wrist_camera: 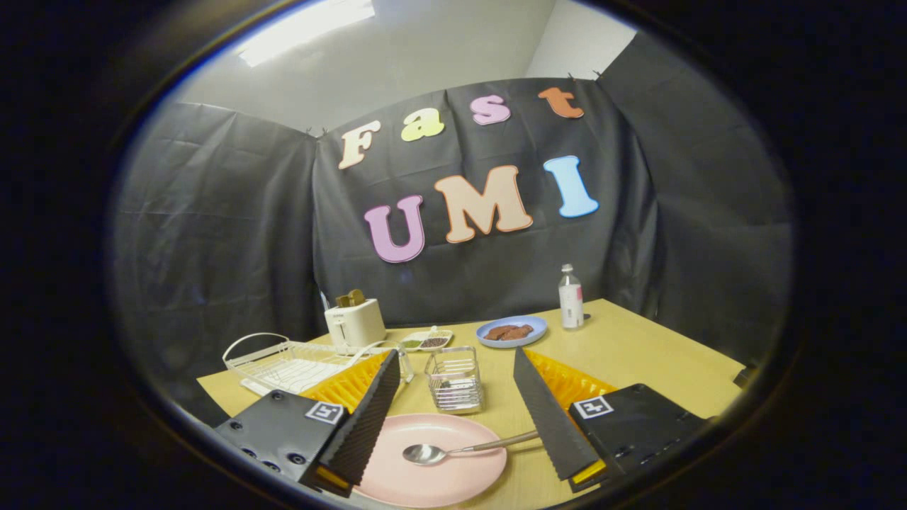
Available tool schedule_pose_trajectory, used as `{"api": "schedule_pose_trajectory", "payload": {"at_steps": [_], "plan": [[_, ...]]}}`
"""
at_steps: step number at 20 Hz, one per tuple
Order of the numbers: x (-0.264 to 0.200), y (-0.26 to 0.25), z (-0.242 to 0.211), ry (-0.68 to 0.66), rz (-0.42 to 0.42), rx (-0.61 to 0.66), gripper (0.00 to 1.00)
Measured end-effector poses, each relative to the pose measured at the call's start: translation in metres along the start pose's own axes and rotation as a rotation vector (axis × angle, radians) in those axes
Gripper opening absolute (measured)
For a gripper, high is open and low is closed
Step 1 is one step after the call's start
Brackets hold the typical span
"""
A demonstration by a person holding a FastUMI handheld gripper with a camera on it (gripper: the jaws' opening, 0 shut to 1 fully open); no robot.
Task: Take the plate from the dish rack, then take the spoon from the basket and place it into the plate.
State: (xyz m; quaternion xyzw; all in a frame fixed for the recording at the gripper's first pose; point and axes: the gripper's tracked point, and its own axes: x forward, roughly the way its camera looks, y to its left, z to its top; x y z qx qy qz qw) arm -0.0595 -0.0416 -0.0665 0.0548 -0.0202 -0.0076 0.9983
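Black-cloth booth, tan table (638,354), strip light up top. Looks like the job is pretty much wrapped: the pink plate (432,460) sits flat on the table right between the fingers, and the spoon (453,450) is lying in it, bowl on the plate and handle poking out over the rim toward the right finger. The basket (455,379) stands just beyond the plate and I can't see anything left in it, though the mesh makes that hard to call. The rack (287,363) is off to the left, beyond the left finger, with no plate in it.

The gripper (468,467) has its fingers spread wide, holding nothing, one each side of the plate. It's aimed forward and angled down a bit over the near edge of the table, sitting low.

My guess for next: just back off straight, keeping the right finger clear of the spoon handle so it doesn't get flicked off the plate. Toaster (354,322), blue dish (511,331) and bottle (570,297) at the back are well out of the way.
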Motion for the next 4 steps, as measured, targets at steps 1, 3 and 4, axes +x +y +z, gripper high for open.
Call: {"api": "schedule_pose_trajectory", "payload": {"at_steps": [1,3,4], "plan": [[0.0003,0.0018,-0.0002,-0.001,0.003,-0.001,1.0],[-0.0002,0.0041,-0.0007,0.0,0.01,-0.006,1.0],[-0.001,0.0053,-0.0003,-0.002,0.014,-0.008,1.0]]}}
